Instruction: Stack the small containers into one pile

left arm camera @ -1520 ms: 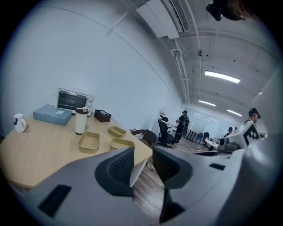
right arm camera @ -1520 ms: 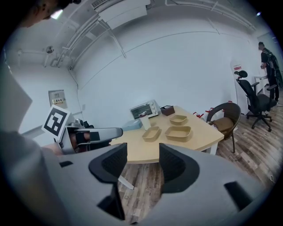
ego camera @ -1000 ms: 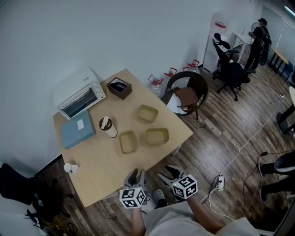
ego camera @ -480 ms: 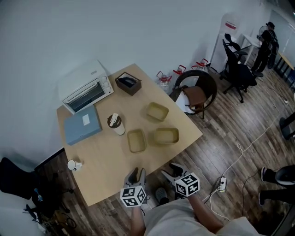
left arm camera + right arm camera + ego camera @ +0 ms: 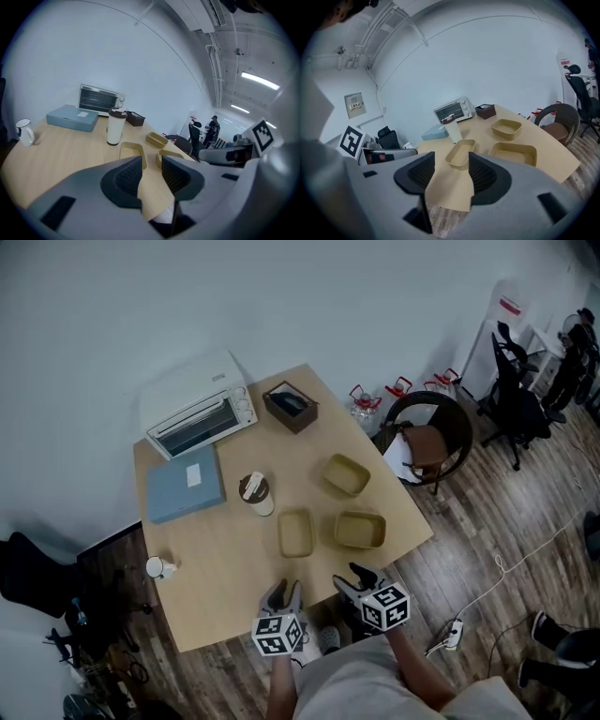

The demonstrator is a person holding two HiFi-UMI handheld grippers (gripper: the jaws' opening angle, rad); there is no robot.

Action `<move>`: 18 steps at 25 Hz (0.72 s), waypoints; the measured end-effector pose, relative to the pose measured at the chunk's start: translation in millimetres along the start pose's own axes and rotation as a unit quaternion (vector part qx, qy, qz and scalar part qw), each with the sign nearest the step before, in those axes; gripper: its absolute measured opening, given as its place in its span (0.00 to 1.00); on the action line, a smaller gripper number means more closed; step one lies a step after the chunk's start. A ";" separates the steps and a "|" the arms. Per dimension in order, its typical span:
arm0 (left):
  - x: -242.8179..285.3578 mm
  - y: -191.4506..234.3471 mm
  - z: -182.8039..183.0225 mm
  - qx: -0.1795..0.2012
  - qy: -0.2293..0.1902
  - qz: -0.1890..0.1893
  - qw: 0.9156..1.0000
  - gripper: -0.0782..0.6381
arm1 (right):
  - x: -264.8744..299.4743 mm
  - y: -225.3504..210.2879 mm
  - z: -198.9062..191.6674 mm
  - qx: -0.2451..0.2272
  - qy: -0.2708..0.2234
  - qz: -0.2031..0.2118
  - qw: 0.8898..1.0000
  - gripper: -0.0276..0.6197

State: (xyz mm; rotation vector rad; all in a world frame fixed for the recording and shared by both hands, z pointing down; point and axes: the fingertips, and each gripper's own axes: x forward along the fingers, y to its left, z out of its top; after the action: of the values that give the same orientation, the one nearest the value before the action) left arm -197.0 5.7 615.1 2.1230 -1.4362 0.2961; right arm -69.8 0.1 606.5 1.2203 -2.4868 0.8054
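Three containers sit apart, mid-frame on the tabletop [image 5: 206,587]. The left container [image 5: 295,532] runs lengthwise up the frame, straight above the left claw [image 5: 284,596]. The right container [image 5: 360,530] lies crosswise above the right claw [image 5: 354,579]. The far container [image 5: 346,474] sits beyond. Both claws gape, empty.

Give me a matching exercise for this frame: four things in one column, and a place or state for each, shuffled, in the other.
Things:
1. toaster oven
2. white mug
3. tall cup
4. left tool

Places or states:
A. open, nothing between its jaws
B. by the left edge of the table, apart from the rest
C. at the table's far end
D. upright near the table's middle

Pairs: 1-C, 2-B, 3-D, 4-A
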 end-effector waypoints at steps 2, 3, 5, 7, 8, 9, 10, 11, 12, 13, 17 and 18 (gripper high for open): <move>5.4 12.5 3.2 -0.008 0.000 0.018 1.000 0.28 | 16.3 -5.4 9.8 -0.002 0.004 0.008 1.000 0.39; 8.7 18.6 5.1 -0.012 0.000 0.026 1.000 0.28 | 24.4 -7.9 13.4 -0.003 0.007 0.011 1.000 0.39; 16.8 29.6 7.5 -0.019 0.001 0.042 0.999 0.28 | 41.0 -12.4 15.3 0.001 0.016 0.017 1.000 0.39; 27.6 39.1 7.0 -0.023 0.006 0.055 0.998 0.28 | 57.6 -16.0 9.9 0.005 0.030 0.023 0.999 0.39; 33.9 43.4 6.4 -0.024 0.009 0.060 0.998 0.28 | 65.2 -17.6 5.7 0.006 0.040 0.026 0.999 0.39; 40.3 47.3 5.9 -0.025 0.013 0.065 0.998 0.28 | 71.9 -19.0 1.5 0.006 0.050 0.030 0.998 0.39; 46.5 50.8 5.5 -0.026 0.017 0.069 0.997 0.28 | 77.6 -20.3 -2.4 0.006 0.060 0.033 0.998 0.38; 52.4 53.7 5.1 -0.026 0.021 0.072 0.997 0.28 | 82.2 -21.6 -6.0 0.006 0.068 0.036 0.997 0.38; 58.2 56.3 4.8 -0.027 0.025 0.074 0.997 0.28 | 86.1 -23.0 -9.1 0.006 0.076 0.039 0.996 0.38; 63.7 58.9 4.9 -0.026 0.029 0.076 0.996 0.28 | 89.5 -24.7 -11.6 0.006 0.082 0.041 0.996 0.38; 86.1 69.6 7.1 -0.021 0.044 0.083 0.995 0.28 | 100.5 -40.0 -14.8 0.018 0.097 0.039 0.994 0.38; 92.1 73.2 6.9 -0.019 0.048 0.084 0.995 0.28 | 104.1 -44.2 -14.2 0.028 0.100 0.037 0.994 0.37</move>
State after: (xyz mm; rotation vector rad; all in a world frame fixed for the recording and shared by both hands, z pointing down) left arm -227.1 -90.5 676.2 1.9331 -1.5538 0.4253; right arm -99.1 -80.8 681.2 1.0155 -2.3720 0.9707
